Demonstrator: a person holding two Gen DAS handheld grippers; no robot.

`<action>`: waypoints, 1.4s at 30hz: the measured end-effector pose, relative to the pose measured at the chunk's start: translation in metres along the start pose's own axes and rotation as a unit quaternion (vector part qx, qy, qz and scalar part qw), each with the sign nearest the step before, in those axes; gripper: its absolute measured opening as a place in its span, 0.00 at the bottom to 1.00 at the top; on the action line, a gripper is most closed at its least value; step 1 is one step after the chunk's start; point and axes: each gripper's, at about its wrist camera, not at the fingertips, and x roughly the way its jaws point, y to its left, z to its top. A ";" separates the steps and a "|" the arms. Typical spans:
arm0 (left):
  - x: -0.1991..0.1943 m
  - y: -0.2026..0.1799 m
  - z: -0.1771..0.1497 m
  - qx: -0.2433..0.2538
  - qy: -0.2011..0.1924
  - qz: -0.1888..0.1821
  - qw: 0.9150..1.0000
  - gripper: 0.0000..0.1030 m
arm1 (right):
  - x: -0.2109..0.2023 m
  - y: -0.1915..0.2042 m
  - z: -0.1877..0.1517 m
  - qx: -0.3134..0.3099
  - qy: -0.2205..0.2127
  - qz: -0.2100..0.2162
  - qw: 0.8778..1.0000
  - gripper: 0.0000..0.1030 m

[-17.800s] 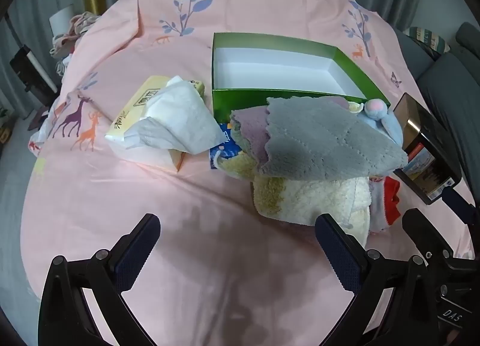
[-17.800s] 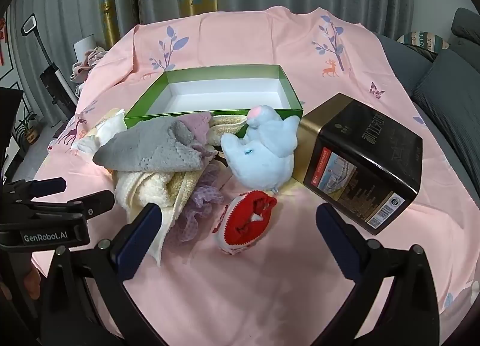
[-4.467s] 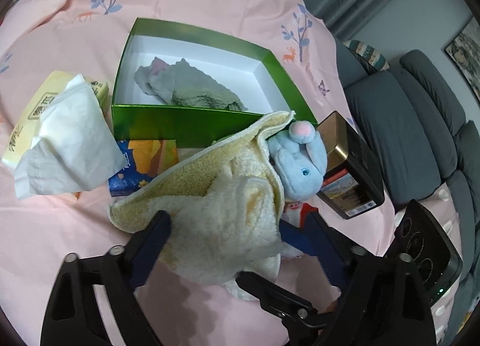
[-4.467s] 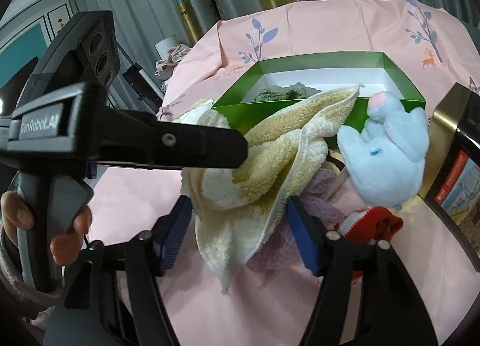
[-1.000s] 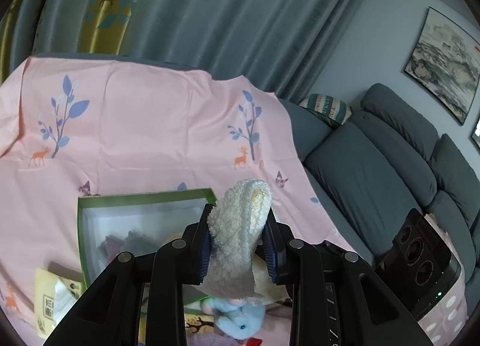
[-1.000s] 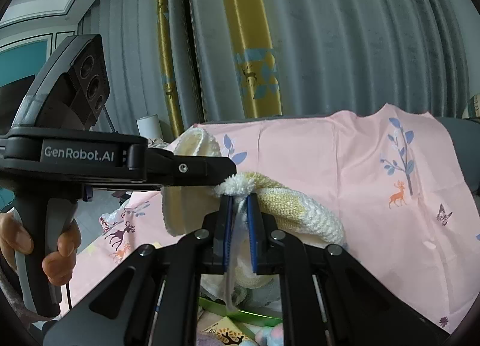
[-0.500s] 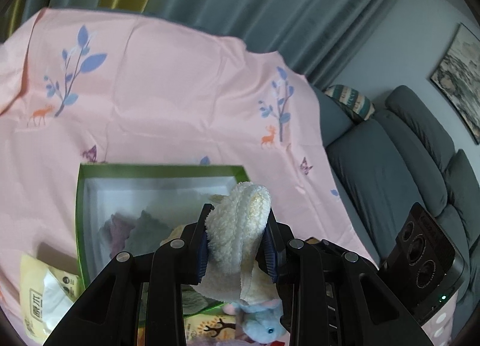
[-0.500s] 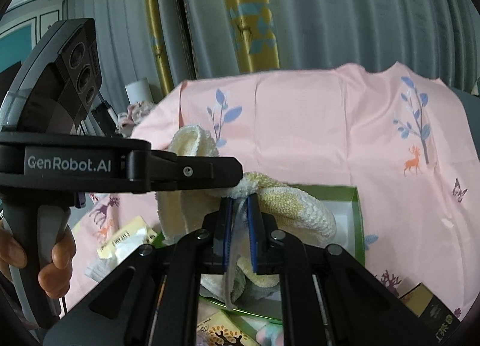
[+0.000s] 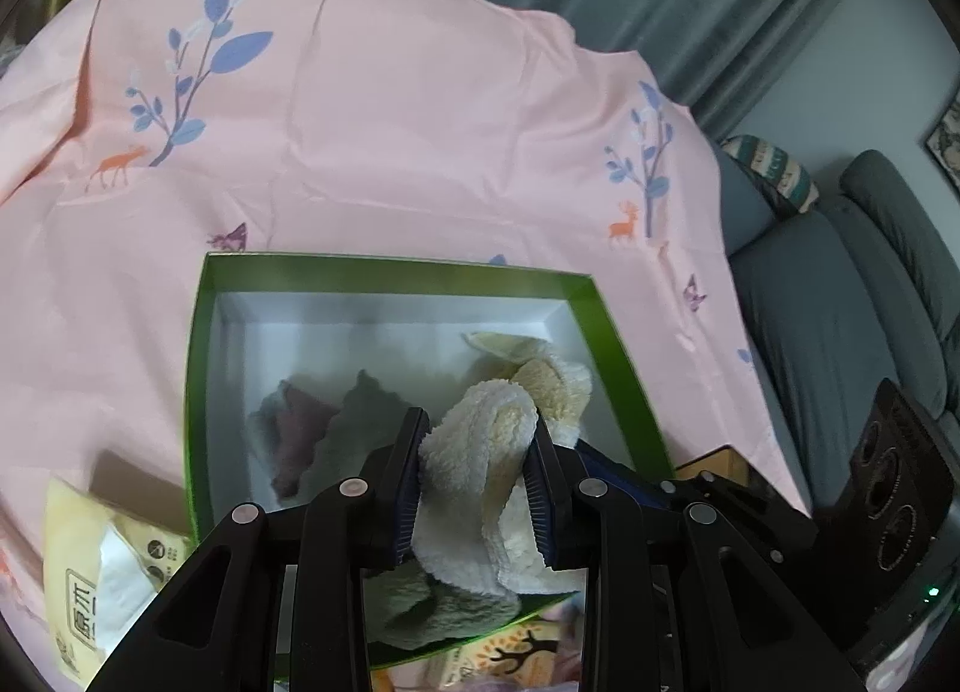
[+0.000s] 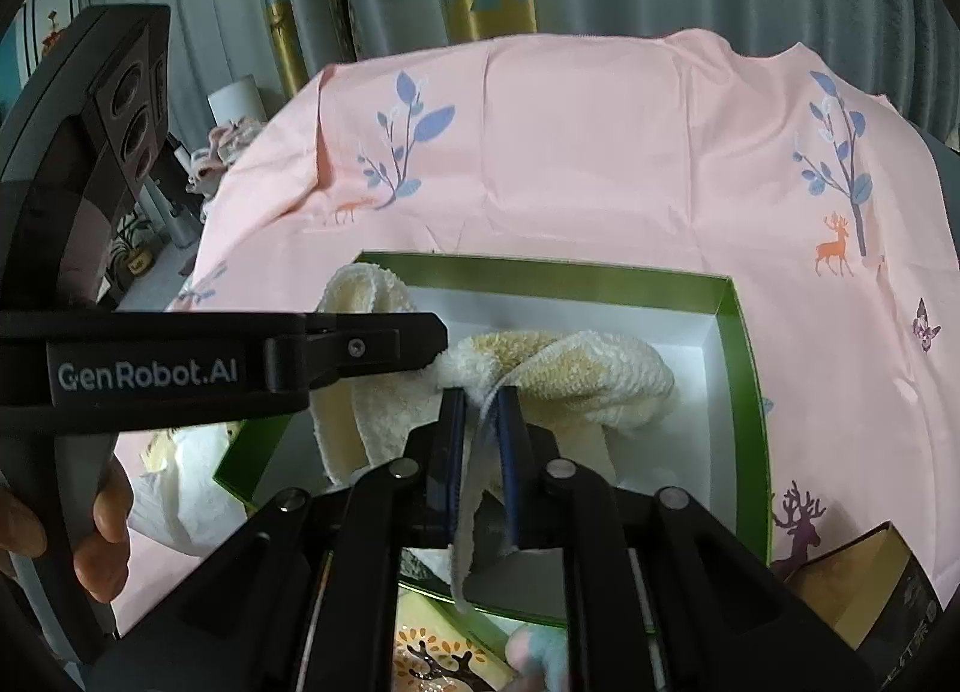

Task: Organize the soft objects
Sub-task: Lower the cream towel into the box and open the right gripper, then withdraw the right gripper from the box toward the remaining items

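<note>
Above the green box (image 9: 204, 368), both grippers (image 9: 477, 473) (image 10: 480, 434) pinch the cream towel (image 9: 480, 464).

Soft daylight, fisheye-warped edges, slight blur

Grey cloths (image 9: 324, 428) fill the green box's (image 9: 198, 368) left floor; its far strip lies bare.

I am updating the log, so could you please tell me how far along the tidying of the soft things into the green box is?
Done: the grey cloth and a mauve cloth lie in the green box. In hand: the left claw and right claw are both shut on the cream towel, held over the box with one end already inside. Left: the blue plush lies outside the near wall; anything else there is hidden.
</note>
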 end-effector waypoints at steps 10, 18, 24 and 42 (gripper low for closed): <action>0.005 0.021 -0.008 -0.016 0.024 0.074 0.997 0.75 | 0.001 -0.006 -0.007 0.019 0.017 -0.028 0.999 0.57; -0.018 0.013 -0.015 -0.009 0.018 0.068 0.998 0.83 | -0.028 0.001 -0.013 0.005 -0.009 -0.046 0.999 0.69; -0.051 0.006 -0.031 -0.002 -0.008 0.059 0.998 0.88 | -0.070 0.006 -0.025 0.007 -0.053 -0.067 0.996 0.88; -0.129 -0.006 -0.116 0.011 -0.039 0.035 0.999 0.97 | -0.171 0.039 -0.078 -0.008 -0.105 -0.092 0.990 0.95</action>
